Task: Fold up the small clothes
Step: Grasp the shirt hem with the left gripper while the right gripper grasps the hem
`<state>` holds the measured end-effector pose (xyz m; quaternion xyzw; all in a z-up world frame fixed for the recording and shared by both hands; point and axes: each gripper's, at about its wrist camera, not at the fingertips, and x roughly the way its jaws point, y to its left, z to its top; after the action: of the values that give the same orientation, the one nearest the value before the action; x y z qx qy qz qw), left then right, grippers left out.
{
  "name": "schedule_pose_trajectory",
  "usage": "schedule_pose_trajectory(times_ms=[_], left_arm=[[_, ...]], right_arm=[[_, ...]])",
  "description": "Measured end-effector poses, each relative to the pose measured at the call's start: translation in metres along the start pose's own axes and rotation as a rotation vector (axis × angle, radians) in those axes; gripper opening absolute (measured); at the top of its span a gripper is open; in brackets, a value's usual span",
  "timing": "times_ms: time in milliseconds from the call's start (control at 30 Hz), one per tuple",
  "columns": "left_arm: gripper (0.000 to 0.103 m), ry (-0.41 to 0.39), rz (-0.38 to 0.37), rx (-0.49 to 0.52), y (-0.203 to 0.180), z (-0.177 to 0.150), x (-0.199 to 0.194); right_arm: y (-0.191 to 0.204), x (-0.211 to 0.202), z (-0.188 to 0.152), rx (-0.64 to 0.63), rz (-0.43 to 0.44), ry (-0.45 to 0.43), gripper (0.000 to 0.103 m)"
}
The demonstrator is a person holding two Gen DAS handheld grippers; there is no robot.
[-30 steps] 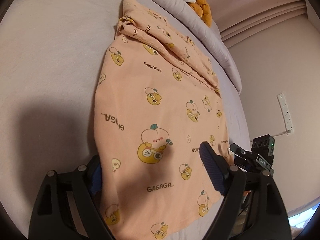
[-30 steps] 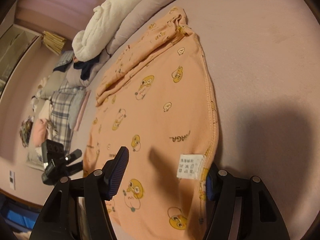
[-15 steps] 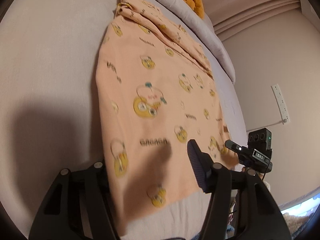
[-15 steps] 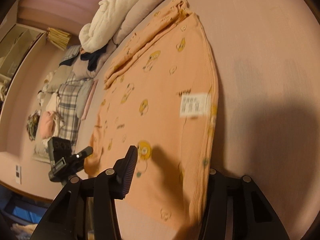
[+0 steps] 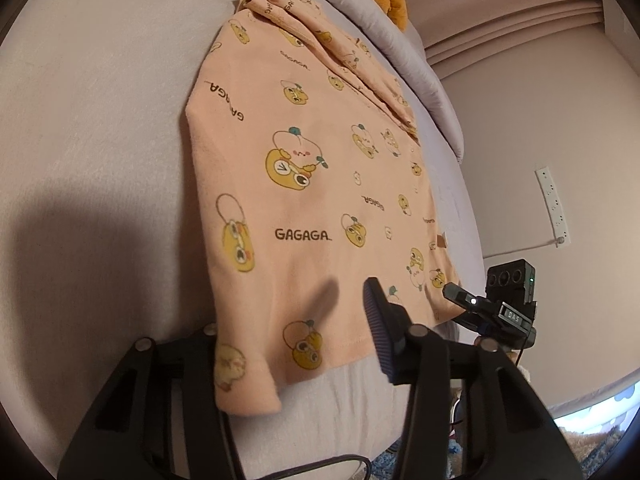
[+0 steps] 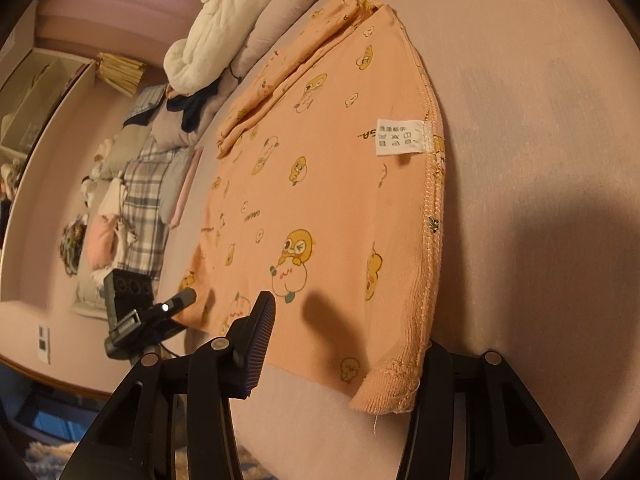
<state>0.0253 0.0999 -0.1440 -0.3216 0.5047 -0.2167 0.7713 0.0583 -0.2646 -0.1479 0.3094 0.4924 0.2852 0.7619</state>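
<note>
We have the peach printed garment (image 5: 312, 184) spread on the bed (image 5: 88, 120), its hem at the bed's near edge and its bunched far end close to the rolled duvet (image 5: 384, 28) along the far side. Our left tongs (image 5: 296, 344) stand wide, one pad bare over the hem while the near left corner of the cloth drapes over where the other finger should be — whether that corner is pinched we cannot tell, though the spread looks too wide for a grip. Our right tongs (image 6: 344, 344) stand wide too, the ribbed pad (image 6: 256, 340) clear above the cloth and the other finger hidden behind the near right corner, just below the seam that carries the care label (image 6: 400, 136). The risk, as we judge it, is closing unevenly: if one side catches both layers and the other only the top one, the lift would skew and the fold would land crooked. The corners hang a little past the bed's edge, so a loose bite could let the hem slip off toward the floor. A hard pull could also drag the bunched far end — leaving wrinkles trapped inside the fold. The tripod camera (image 5: 508, 308) beside the bed's near corner sits close to our left tongs, and a wide swing could knock it.
</note>
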Motion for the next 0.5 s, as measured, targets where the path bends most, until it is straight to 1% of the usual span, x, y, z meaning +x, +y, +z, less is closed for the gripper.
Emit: schedule_pose_trajectory(times_ms=[67, 100, 133, 167, 200, 267, 367, 500], left_arm=[[0.031, -0.004, 0.019, -0.007, 0.001, 0.001, 0.001], [0.024, -0.004, 0.034, -0.016, 0.003, 0.001, 0.001], [0.017, -0.006, 0.043, -0.025, 0.005, 0.002, 0.001], [0.013, -0.012, 0.053, -0.039, 0.007, 0.001, 0.000], [0.007, -0.015, 0.059, -0.047, 0.009, 0.001, 0.000], [0.005, -0.021, 0.057, -0.067, 0.013, 0.000, -0.001], [0.005, -0.024, 0.063, -0.071, 0.012, 0.001, -0.002], [0.005, -0.025, 0.061, -0.054, 0.008, 0.004, -0.003]], right_arm=[[0.001, 0.000, 0.000, -0.010, -0.019, -0.005, 0.043], [0.001, -0.001, -0.002, -0.014, -0.028, -0.008, 0.041], [0.000, -0.001, -0.002, -0.015, -0.037, -0.012, 0.037], [-0.001, -0.001, -0.003, -0.012, -0.044, -0.016, 0.031], [-0.003, -0.002, -0.003, -0.008, -0.052, -0.019, 0.028], [-0.006, -0.002, -0.005, 0.001, -0.066, -0.026, 0.015], [-0.007, -0.003, -0.006, 0.003, -0.074, -0.031, 0.010], [0.004, -0.003, -0.005, -0.047, -0.102, -0.027, 0.009]])
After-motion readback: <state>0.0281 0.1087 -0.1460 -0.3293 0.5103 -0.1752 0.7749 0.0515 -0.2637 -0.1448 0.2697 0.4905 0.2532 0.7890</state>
